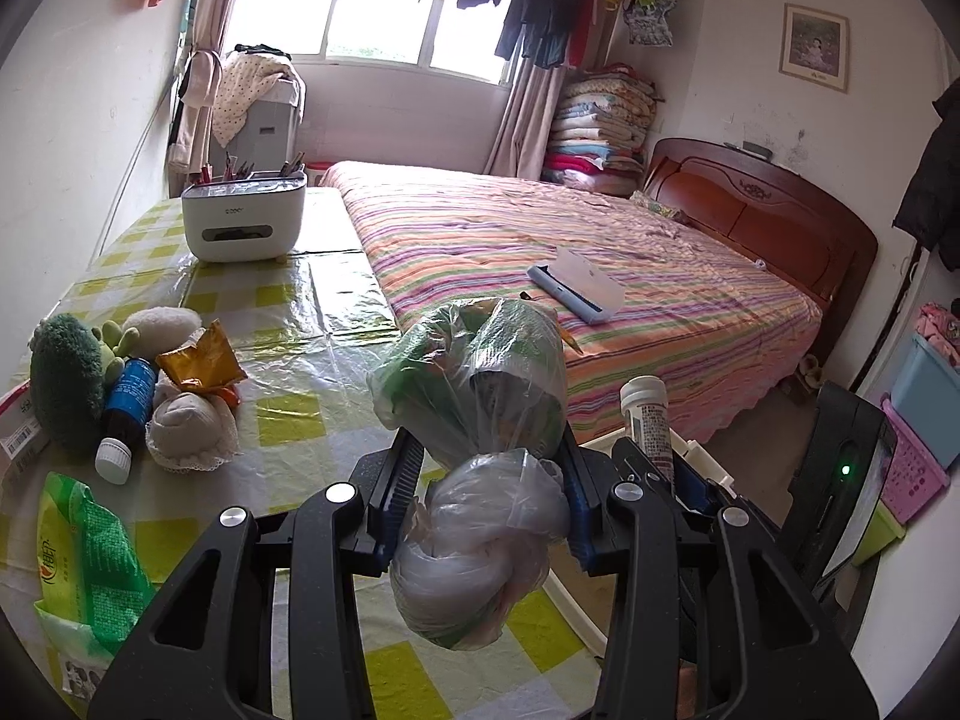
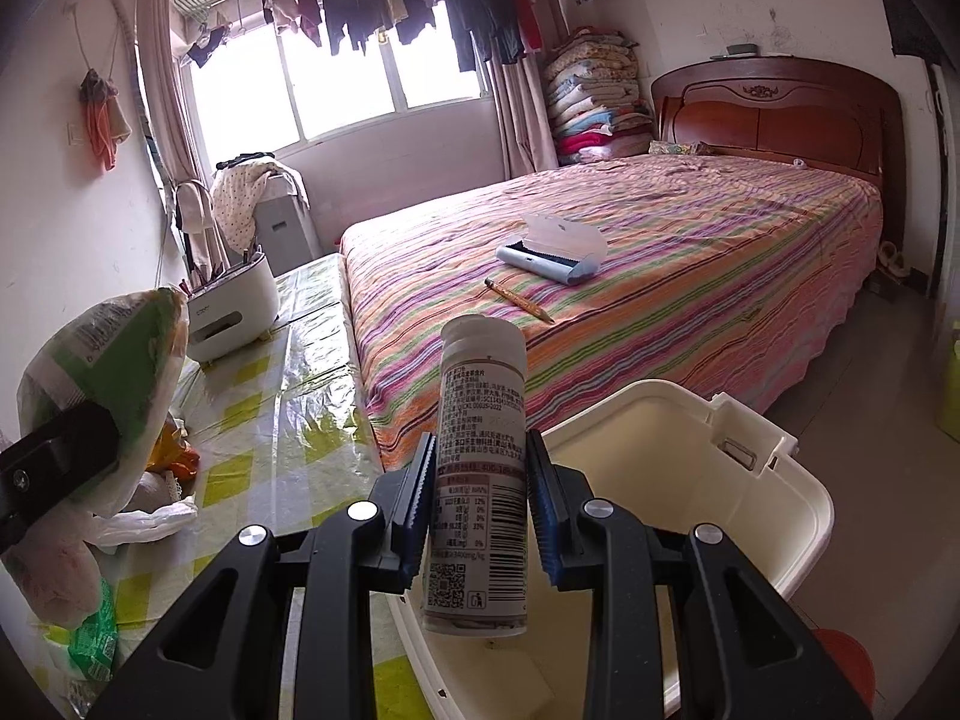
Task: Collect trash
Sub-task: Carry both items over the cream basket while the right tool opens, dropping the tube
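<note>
Over the near edge of the checked table [image 1: 288, 420], your left gripper [image 1: 489, 468] is clamped on a clear plastic bag of trash [image 1: 480, 372], its knotted end bulging back between the fingers. Just off that table's right edge, your right gripper [image 2: 480, 468] squeezes a white labelled tube [image 2: 477, 480], upright, above the open cream bin [image 2: 810, 504]. Back on the table, at its left side, lie a gold wrapper [image 1: 201, 360], a blue bottle [image 1: 129, 408] and a green packet [image 1: 90, 558].
</note>
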